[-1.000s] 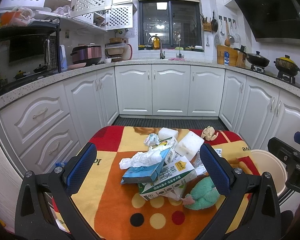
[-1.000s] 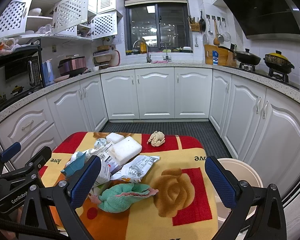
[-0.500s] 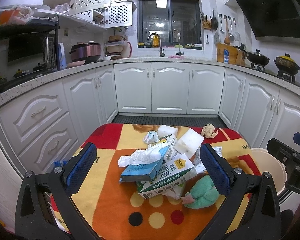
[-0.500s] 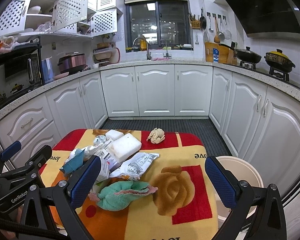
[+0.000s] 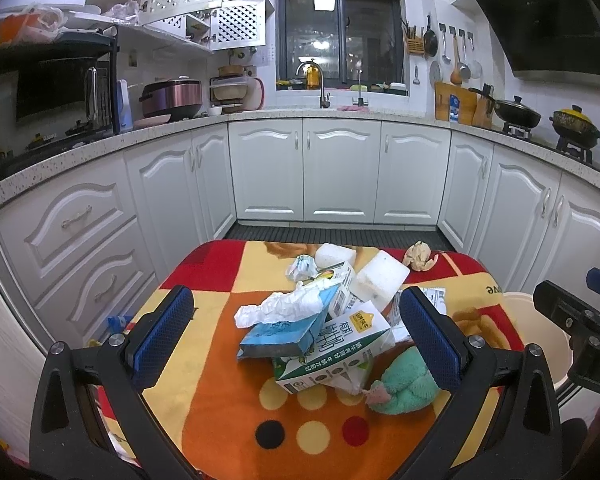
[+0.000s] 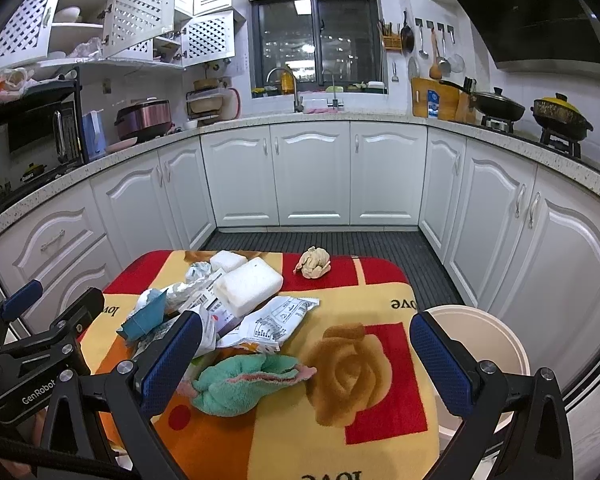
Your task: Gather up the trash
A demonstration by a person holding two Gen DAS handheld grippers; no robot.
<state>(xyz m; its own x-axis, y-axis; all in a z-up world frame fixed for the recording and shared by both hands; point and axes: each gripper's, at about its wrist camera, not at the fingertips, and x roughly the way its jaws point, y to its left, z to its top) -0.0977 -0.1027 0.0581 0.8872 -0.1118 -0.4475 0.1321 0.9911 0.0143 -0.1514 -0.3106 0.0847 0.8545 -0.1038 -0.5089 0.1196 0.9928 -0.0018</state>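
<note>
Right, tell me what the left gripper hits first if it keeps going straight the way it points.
Most likely the trash pile: the left gripper, jaws open, lines up with the blue packet and milk carton on the blanket. Depth is uncertain, so it might pass above them.

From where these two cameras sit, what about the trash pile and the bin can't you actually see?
- Inside of the bin: right wrist view, hidden by its rim and the right gripper; cut off in the left wrist view.
- Under the milk carton: covered by the pile.
- Wrapper print: too small to read.
- Near table edge: behind the left gripper.
</note>
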